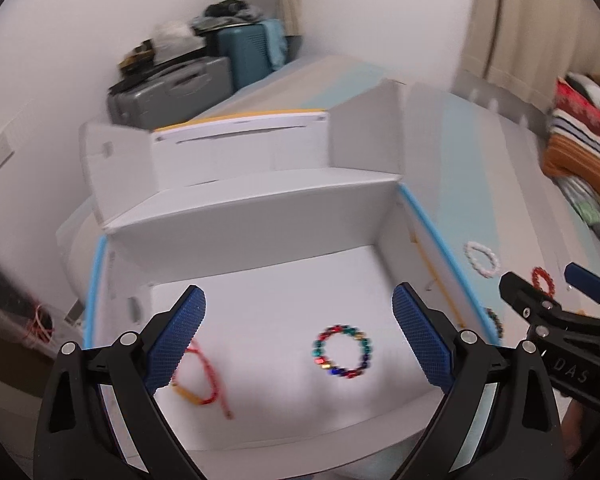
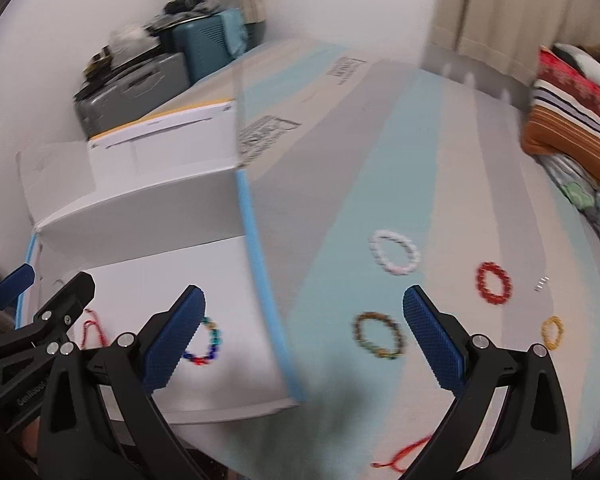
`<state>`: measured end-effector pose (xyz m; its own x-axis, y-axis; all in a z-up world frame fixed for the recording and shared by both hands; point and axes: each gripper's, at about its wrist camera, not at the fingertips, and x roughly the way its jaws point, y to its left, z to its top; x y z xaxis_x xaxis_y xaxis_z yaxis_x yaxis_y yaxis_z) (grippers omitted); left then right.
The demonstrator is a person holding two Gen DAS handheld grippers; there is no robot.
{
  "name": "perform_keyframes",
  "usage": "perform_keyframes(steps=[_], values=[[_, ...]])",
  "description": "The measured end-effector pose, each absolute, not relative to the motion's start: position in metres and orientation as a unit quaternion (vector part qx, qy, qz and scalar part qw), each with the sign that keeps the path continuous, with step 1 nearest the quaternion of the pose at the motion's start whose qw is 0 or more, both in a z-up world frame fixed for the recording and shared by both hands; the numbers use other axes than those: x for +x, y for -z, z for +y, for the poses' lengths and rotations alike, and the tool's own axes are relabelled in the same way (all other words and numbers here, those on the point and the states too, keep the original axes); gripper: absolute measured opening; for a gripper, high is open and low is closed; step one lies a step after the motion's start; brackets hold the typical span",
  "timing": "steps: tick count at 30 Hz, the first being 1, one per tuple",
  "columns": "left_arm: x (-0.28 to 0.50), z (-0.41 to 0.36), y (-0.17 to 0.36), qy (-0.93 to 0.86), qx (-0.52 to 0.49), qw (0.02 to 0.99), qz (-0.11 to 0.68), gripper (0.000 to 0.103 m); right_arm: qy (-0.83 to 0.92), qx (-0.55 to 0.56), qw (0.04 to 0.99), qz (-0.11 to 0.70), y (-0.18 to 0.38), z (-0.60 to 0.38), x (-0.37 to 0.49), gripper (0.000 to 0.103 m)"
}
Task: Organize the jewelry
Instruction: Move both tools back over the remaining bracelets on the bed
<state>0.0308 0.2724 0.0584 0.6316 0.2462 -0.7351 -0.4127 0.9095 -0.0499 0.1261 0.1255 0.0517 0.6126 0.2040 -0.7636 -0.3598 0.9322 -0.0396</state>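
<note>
Both tongs gape empty: the left tongs [image 1: 300, 332] above the multicoloured bracelet [image 1: 343, 351] in the white box [image 1: 252, 216], the right tongs [image 2: 304, 336] over the brown bracelet [image 2: 378, 334] on the bed [image 2: 440, 160].

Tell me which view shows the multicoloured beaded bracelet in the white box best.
Left wrist view: the multicoloured beaded bracelet lies whole and unobstructed on the white box floor. In the right wrist view a finger of the right gripper hides its left half.

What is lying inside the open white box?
Inside the white box: a multicoloured bead bracelet and a red cord bracelet. The left gripper's fingers cover part of the cord and floor.
</note>
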Motion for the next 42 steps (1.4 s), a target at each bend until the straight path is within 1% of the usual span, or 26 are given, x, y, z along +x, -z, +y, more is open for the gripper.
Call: perform_keyframes(steps=[10,16,20,27,34,42], values=[[0.072,0.207,-0.060,-0.139,-0.077,0.908,0.388,0.094,-0.094,-0.055,0.906,0.410,-0.056,0.025,0.156,0.095],[0.092,0.165,-0.053,-0.114,-0.058,0.910,0.395,0.094,-0.071,-0.057,0.914,0.395,-0.055,-0.026,0.166,0.095],[0.100,0.139,-0.052,-0.094,-0.046,0.916,0.386,0.094,-0.051,-0.059,0.918,0.390,-0.050,-0.057,0.176,0.095],[0.118,0.099,-0.041,-0.046,-0.060,0.920,0.383,0.094,-0.006,-0.060,0.914,0.402,-0.030,-0.107,0.198,0.095],[0.139,0.062,-0.014,-0.007,-0.064,0.919,0.390,0.094,0.031,-0.056,0.902,0.427,-0.001,-0.157,0.222,0.095],[0.163,0.035,0.033,-0.009,-0.033,0.908,0.417,0.094,0.068,-0.025,0.879,0.472,0.038,-0.207,0.249,0.095]])
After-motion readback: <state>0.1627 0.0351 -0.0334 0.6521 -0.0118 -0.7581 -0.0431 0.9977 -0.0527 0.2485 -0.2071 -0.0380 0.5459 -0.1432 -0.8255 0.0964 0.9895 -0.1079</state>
